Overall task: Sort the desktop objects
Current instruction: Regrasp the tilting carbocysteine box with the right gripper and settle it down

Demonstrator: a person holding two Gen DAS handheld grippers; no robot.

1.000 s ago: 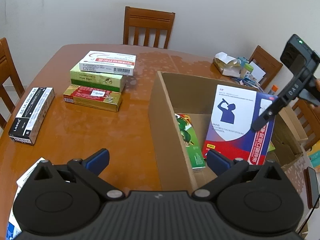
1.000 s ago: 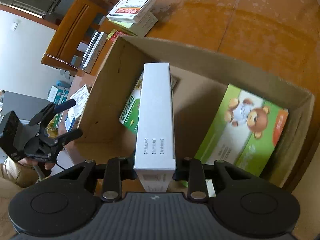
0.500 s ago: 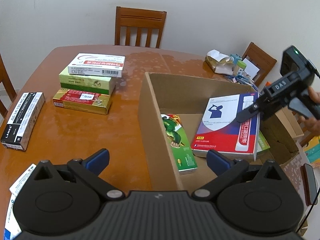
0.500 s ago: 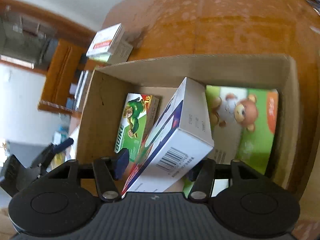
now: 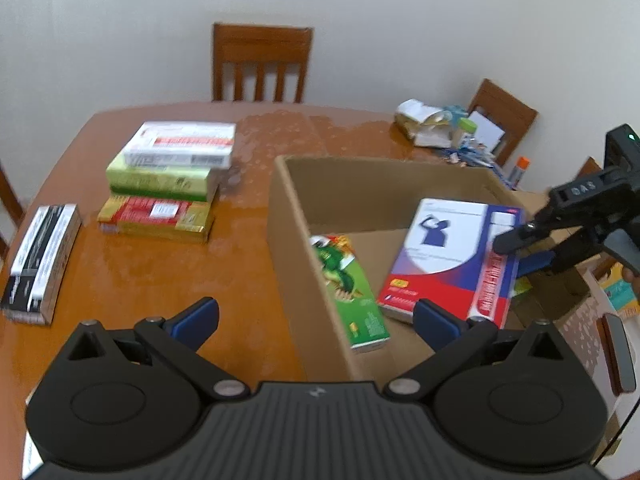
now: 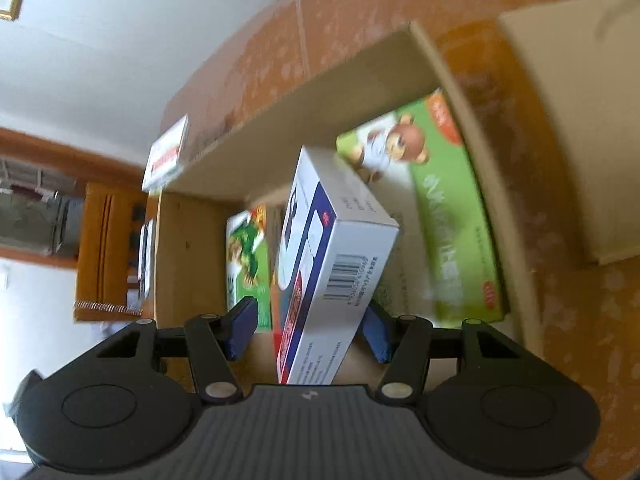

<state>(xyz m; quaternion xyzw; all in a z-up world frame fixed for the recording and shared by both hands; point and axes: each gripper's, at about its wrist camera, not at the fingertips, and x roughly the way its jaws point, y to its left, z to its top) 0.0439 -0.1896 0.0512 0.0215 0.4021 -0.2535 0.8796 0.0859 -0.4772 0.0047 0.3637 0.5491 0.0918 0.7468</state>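
- My left gripper [image 5: 316, 318] sits nearest in its own view, blue pads spread wide with nothing between them, poised over the near corner of the cardboard box [image 5: 288, 216] and the wooden table [image 5: 132, 276].
- My right gripper [image 6: 306, 330] hangs over the box interior; its jaws have just been opening, and the white, blue and red box [image 6: 332, 256] stands between the pads with a gap on the left side, the right pad just beside its edge. I read them as loosened, not pinching.
- That white, blue and red box [image 5: 452, 256] lies tilted inside the cardboard box, leaning over the other packs, its barcode end toward my right camera.
- To its left in the carton lies the green cartoon box [image 5: 350, 292], flat along the left wall.
- Partly under and beyond it in my right view is the green bear box [image 6: 448, 216], lying on the carton floor by the far wall.
- From my left camera, my right gripper [image 5: 524, 252] shows at the right edge, its tips apart just at the tilted box's right edge.
- Out on the table, left of the carton, a black and white box [image 5: 40, 260] lies alone.
- Farther back stands a stack: red and gold box [image 5: 156, 218] at the bottom, green box [image 5: 160, 180] in the middle, white box with red band [image 5: 182, 148] on top.
- At the far right corner of the table sits a heap of clutter [image 5: 440, 130], and wooden chairs [image 5: 260, 64] stand against the wall.
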